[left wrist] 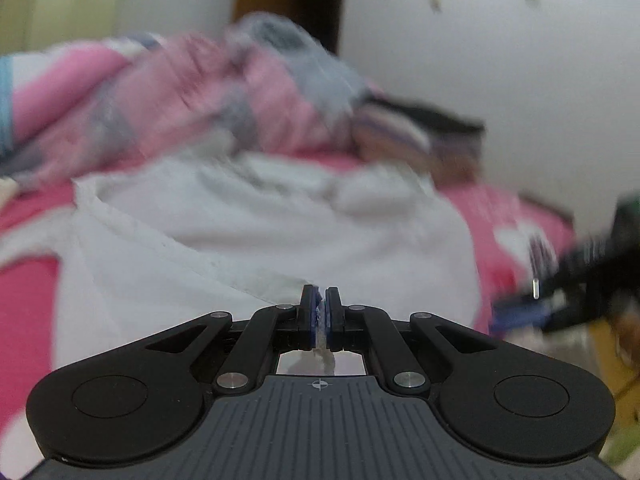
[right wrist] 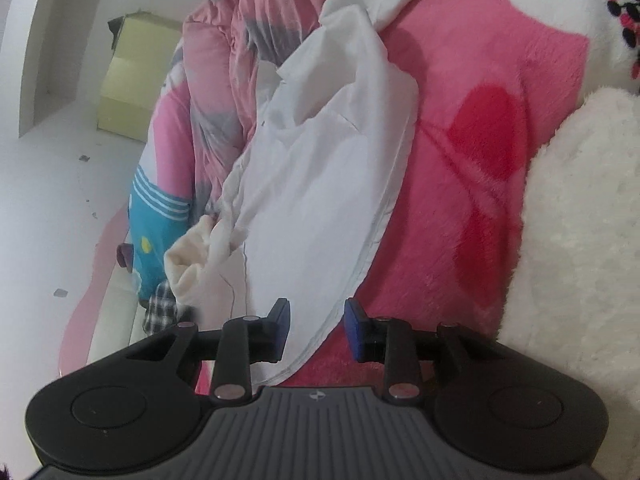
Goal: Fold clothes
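A white garment (left wrist: 280, 232) lies rumpled on the pink plush blanket (left wrist: 28, 288). My left gripper (left wrist: 320, 308) is shut on the white garment, with a sliver of cloth pinched between its blue pads. The left wrist view is blurred by motion. In the right wrist view the same white garment (right wrist: 320, 184) runs up the frame. My right gripper (right wrist: 316, 320) stands open over its curved hem. The hem passes between the fingers and neither pad presses on it. That right gripper (left wrist: 560, 300) shows as a dark blur at the right edge of the left wrist view.
A pink and grey quilt (right wrist: 224, 60) is heaped behind the garment. A cream cloth (right wrist: 192, 256), a checked cloth (right wrist: 160, 308) and a blue striped cushion (right wrist: 160, 220) lie at the left. White plush (right wrist: 580, 240) fills the right. Pale walls and a yellow-green cabinet (right wrist: 132, 76) stand beyond.
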`<state>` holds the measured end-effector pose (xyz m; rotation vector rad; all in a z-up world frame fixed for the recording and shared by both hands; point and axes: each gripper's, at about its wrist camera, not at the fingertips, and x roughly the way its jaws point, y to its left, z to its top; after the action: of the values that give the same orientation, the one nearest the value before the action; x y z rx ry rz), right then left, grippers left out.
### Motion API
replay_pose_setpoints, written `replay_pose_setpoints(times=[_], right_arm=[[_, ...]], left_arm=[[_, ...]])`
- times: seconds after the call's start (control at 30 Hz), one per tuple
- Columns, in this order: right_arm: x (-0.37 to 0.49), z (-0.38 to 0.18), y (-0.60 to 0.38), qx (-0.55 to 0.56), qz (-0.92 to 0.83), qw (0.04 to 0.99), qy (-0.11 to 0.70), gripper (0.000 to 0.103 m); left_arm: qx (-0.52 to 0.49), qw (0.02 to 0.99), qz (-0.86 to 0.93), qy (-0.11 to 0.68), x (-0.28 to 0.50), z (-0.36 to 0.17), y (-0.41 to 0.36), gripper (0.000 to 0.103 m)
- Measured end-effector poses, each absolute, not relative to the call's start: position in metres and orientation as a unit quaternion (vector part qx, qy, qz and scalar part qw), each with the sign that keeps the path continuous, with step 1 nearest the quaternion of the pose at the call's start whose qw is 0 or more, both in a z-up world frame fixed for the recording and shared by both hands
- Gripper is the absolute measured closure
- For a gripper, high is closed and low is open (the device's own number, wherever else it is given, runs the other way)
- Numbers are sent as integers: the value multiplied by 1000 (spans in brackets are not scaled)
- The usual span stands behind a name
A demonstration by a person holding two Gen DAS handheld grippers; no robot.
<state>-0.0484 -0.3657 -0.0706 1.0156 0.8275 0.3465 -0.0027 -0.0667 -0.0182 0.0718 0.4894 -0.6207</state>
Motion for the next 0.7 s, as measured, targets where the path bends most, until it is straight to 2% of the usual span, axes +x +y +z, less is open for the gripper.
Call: replay_pose_setpoints(times=[0.17,0.27,0.37,0.53,0.7], right_arm=[[-35,-67,-358,461,183,782,377,71],[-22,-62,-346,451,210,781,377,71],[-4,-56,-327,435,246,778,380,71],[32,-51,-284,390,300,771,403,71],[58,-56,-253,346,313,765,444,71]], left_arm=[[46,903,-318,286,-2,-38,-74,97],[39,896,-319,306,-6,-40,-67,78],[38,897,-316,307,-13,-29,-54,68],[74,911,-276,297,-28,10,-4,66],[138,946,-127,266,-42,63,75,63]])
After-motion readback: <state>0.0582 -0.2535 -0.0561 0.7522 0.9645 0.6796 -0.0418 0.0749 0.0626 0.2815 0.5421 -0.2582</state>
